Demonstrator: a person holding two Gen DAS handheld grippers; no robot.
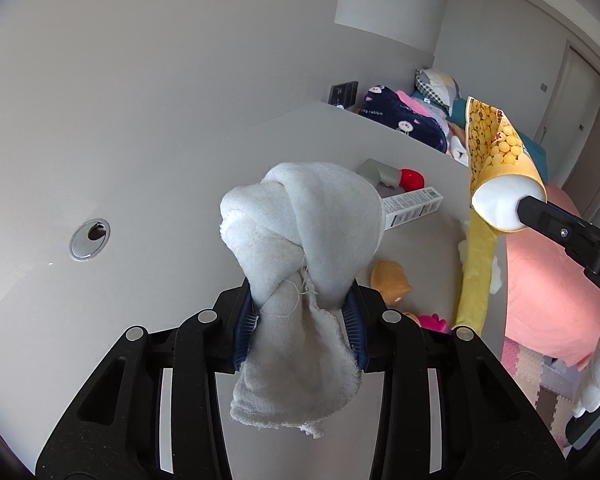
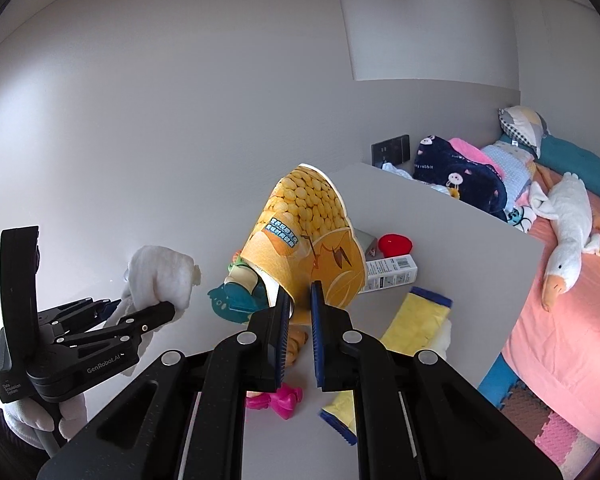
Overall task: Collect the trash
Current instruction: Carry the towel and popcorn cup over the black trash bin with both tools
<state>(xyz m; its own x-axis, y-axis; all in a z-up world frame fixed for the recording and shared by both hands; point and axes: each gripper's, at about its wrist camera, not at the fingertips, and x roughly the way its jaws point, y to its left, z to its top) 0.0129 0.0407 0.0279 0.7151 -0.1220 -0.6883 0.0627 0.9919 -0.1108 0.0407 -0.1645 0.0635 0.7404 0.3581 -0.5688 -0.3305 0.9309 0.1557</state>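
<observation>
A: Cloth first, at the left: why is the knotted white rag up in the air?

B: The left hand-held gripper is clamped on it just below the knot, blue pads pressing both sides with the loose tail hanging down between the arms. Gripping under the knot gives the jaws a thick lump that cannot slip through, I would say. It hangs clear of the grey bench.

A: And further right, the yellow paper cup?

B: The right hand-held gripper is pinched shut on the cup's wall near its base, one pad inside and the other outside, so the cup sits tilted, mouth away from the camera. In the left wrist view its white bottom faces us, held well above the bench.

A: So both pieces of trash are lifted?

B: Yes, both are off the surface, each in its own gripper; no bin shows in either view, so where they go I cannot tell.

A: What stays behind?

B: On the bench: a teal toy, a pink toy, a white barcoded box, a red object and a yellow cloth draped over the right edge. Beyond, a bed with a plush goose
</observation>
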